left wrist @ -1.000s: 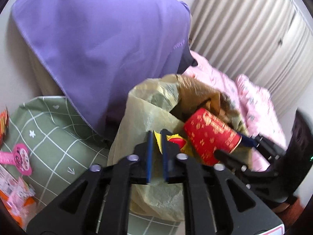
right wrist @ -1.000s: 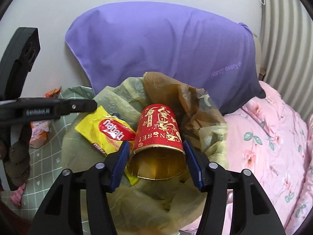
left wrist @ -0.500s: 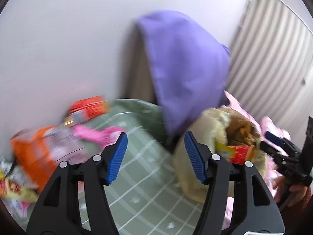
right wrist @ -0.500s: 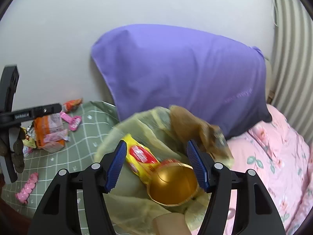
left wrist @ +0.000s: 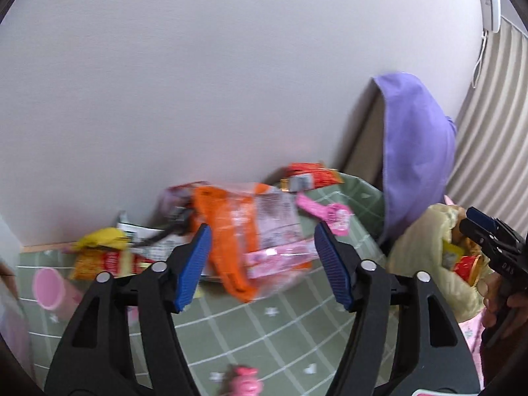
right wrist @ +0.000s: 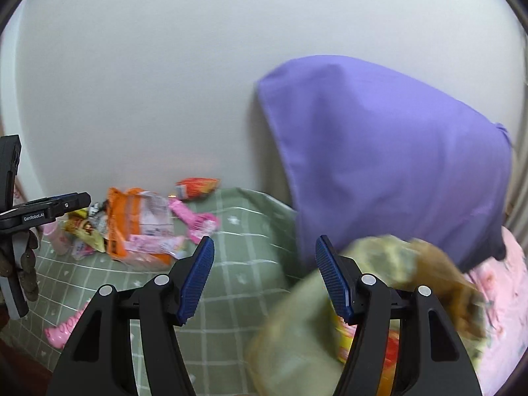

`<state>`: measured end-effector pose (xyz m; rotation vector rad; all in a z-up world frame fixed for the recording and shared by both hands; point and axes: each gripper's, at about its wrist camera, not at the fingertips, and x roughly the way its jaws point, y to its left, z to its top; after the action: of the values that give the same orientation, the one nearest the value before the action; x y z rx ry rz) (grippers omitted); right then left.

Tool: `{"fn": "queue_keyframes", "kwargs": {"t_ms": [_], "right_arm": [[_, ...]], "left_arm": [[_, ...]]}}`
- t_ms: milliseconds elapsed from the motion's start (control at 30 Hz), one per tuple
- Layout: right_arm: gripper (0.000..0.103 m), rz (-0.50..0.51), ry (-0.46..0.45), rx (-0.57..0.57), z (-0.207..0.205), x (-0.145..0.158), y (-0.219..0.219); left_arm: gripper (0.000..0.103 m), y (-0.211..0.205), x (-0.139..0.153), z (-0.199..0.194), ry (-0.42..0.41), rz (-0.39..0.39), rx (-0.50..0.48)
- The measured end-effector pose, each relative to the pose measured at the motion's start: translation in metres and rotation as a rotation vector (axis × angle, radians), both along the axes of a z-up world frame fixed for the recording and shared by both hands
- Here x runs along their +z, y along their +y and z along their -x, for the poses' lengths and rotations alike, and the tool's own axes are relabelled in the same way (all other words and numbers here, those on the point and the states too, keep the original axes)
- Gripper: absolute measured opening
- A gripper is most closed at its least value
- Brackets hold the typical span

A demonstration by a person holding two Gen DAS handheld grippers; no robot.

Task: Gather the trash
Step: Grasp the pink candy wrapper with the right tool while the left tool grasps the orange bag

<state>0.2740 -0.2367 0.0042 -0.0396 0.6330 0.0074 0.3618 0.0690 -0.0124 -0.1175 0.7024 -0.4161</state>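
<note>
My left gripper (left wrist: 263, 231) is open and its jaws are still opening, with nothing between them. Beyond it, an orange and clear snack bag (left wrist: 250, 241) tops a blurred pile of wrappers on the green checked sheet (left wrist: 297, 323). The yellow-green trash bag (left wrist: 425, 241) stands at the right, with a red paper cup (left wrist: 467, 264) inside. The right gripper (left wrist: 470, 219) hovers at its mouth. In the right wrist view my right gripper (right wrist: 264, 242) is open and empty. The blurred trash bag (right wrist: 297, 330) is low at the right. The left gripper (right wrist: 79, 201) is at the far left.
A purple pillow (right wrist: 396, 158) leans on the white wall behind the bag. A pink cup (left wrist: 49, 283), a yellow wrapper (left wrist: 99, 237), a pink wrapper (left wrist: 326, 211) and a red-orange packet (left wrist: 310, 173) lie about the sheet. A pink flowered quilt (right wrist: 505, 283) is at the right.
My left gripper opened and swung left from the trash bag to the wrapper pile. My right gripper let go of the red cup, which stayed in the bag, and turned left.
</note>
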Motion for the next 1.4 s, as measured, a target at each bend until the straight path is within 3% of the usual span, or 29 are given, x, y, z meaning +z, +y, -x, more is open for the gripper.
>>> {"fn": "queue_keyframes", "kwargs": {"t_ms": [333,600,767,1000,1133,1167,1300,1400], "right_arm": [[0.060,-0.026,0.031,0.148,-0.057,-0.032,0.053],[0.060,0.006,0.085,0.218,-0.082,-0.061,0.071],[0.060,-0.029,0.136,0.328,-0.092,-0.082,0.084],[0.060,0.028,0.186,0.440,-0.120,-0.112,0.126],[0.047,0.017,0.300,0.505,-0.124,-0.130,0.138],[0.037,-0.001,0.334,0.531,-0.123,-0.133,0.139],[0.012,-0.024,0.362,0.536,-0.105,-0.133,0.132],[0.011,-0.055,0.352,0.501,-0.095,-0.126,0.117]], "left_arm": [[0.063,0.046,-0.015,-0.017,0.035,-0.010,0.093],[0.063,0.045,-0.031,-0.027,0.077,-0.032,0.010],[0.063,0.048,-0.041,-0.020,0.125,-0.029,-0.052],[0.063,0.066,-0.057,-0.008,0.179,-0.027,-0.004],[0.063,0.078,-0.058,-0.003,0.173,-0.012,0.032],[0.063,0.079,-0.058,-0.004,0.174,-0.010,0.041],[0.063,0.084,-0.068,-0.008,0.229,0.035,0.052],[0.063,0.084,-0.074,-0.013,0.256,0.059,0.068]]}}
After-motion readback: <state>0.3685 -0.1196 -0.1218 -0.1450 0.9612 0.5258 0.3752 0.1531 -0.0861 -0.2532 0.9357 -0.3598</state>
